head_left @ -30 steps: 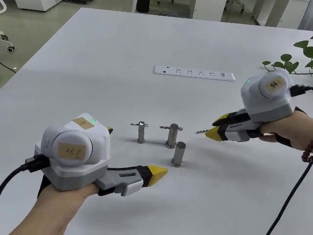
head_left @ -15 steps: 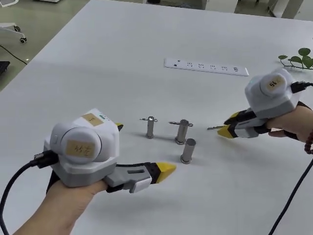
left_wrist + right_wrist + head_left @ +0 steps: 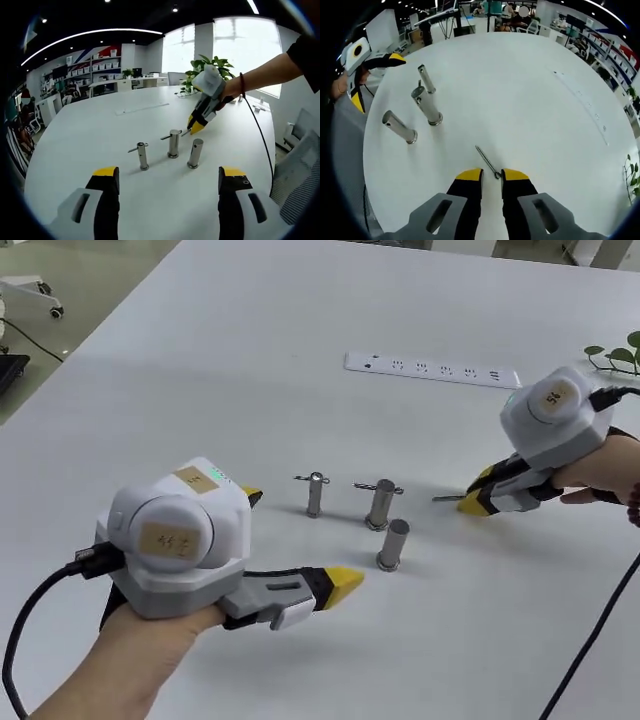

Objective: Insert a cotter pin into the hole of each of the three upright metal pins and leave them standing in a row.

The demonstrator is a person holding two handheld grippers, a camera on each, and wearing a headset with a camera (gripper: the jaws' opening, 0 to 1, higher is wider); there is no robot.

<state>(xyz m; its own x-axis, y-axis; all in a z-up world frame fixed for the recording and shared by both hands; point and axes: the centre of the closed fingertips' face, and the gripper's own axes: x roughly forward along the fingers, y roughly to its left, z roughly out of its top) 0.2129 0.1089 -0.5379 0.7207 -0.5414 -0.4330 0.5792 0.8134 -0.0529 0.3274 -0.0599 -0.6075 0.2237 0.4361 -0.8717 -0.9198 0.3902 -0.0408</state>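
Holding the loose cotter pin (image 3: 447,498) by its looped end, the right tongs (image 3: 476,502) are closed on it. Its straight legs jut out ahead of the yellow tips, a grip that seems chosen to leave the free end clear for threading. In the right gripper view the loose cotter pin (image 3: 487,161) points across the white tabletop (image 3: 200,360) roughly toward the cluster of metal pins, well apart from them. Two of the uprights, the left metal pin (image 3: 315,496) and the middle metal pin (image 3: 381,506), each carry a fitted cotter pin crosswise through the top. The bare metal pin (image 3: 394,545) stands just in front of the middle one with nothing through it, so the row looks loose rather than straight. It is the likely target, and its hole will need to line up with the incoming legs. The left tongs (image 3: 297,540) hang wide open and empty near the uprights, touching none. They are probably placed to steady the bare metal pin (image 3: 195,152), which lies ahead between their spread tips.
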